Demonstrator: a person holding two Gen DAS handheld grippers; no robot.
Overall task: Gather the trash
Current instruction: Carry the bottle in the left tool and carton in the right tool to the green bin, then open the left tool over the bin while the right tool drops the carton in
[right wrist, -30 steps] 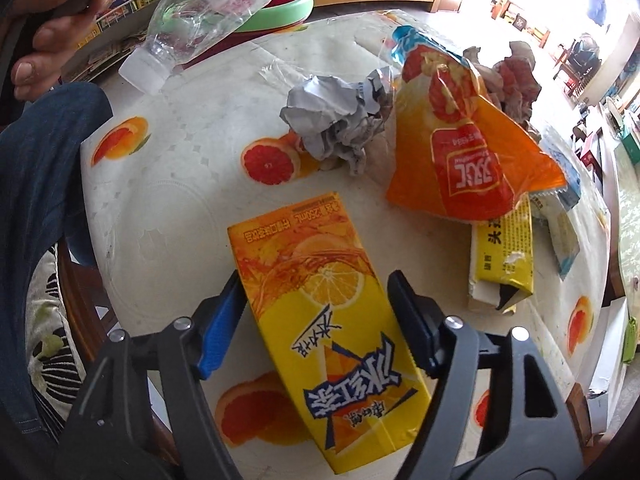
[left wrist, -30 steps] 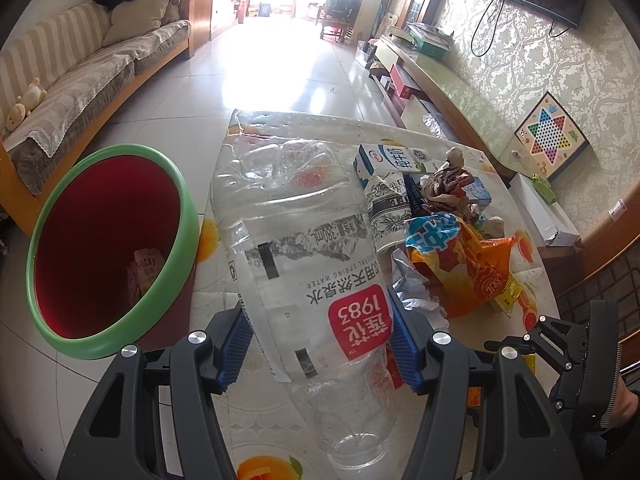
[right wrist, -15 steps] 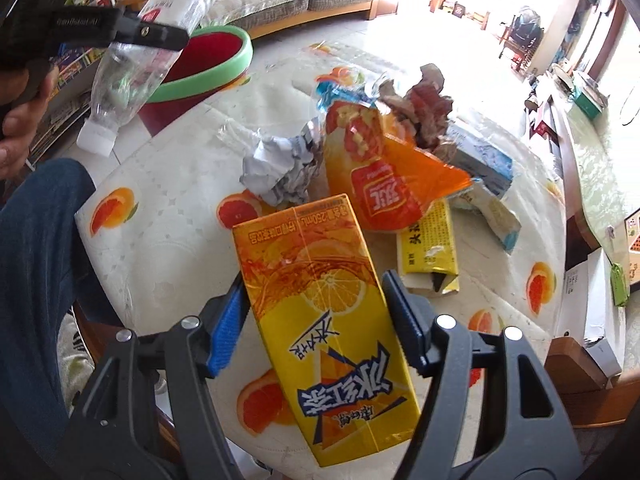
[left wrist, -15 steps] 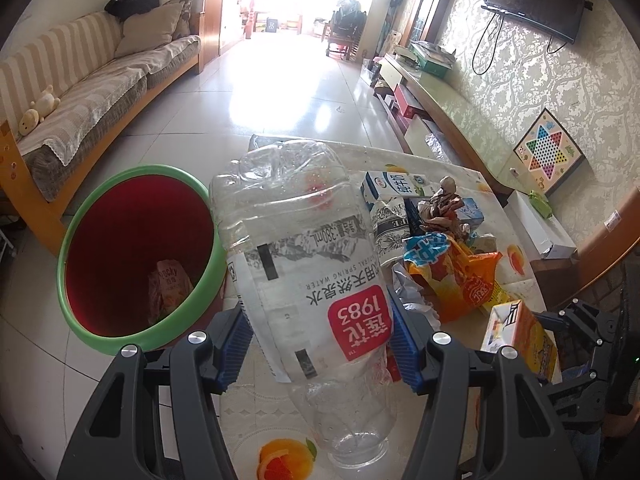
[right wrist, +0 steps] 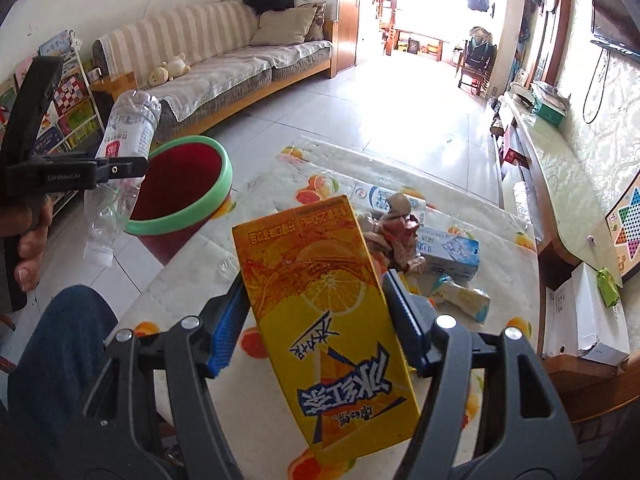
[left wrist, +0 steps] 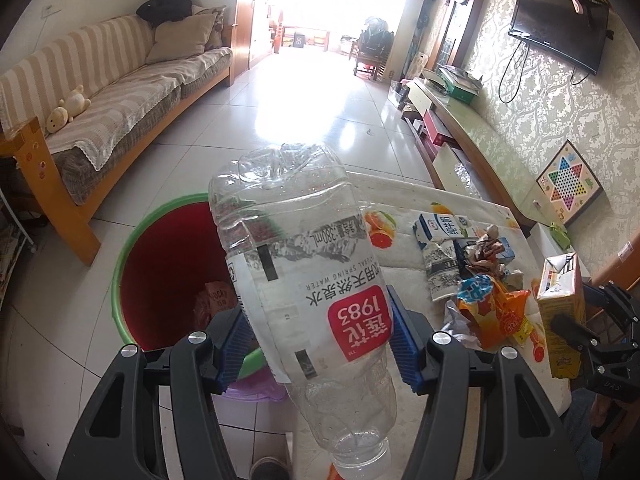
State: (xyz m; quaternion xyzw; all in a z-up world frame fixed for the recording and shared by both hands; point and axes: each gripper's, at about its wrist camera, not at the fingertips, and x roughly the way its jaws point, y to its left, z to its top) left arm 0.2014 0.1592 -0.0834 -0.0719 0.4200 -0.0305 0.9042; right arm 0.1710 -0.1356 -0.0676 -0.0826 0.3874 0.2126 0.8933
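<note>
Two grippers loaded — bin [left wrist: 132, 248] beside table [left wrist: 404, 200]

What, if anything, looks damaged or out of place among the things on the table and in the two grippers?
The clear water bottle clamped in the left gripper is crumpled and dented, held cap end down. On the table, an orange snack bag lies torn open beside crumpled paper. The juice carton in the right gripper looks intact.

Clear crinkled plastic bottle [left wrist: 308, 280], glossy carton [right wrist: 332, 320]
</note>
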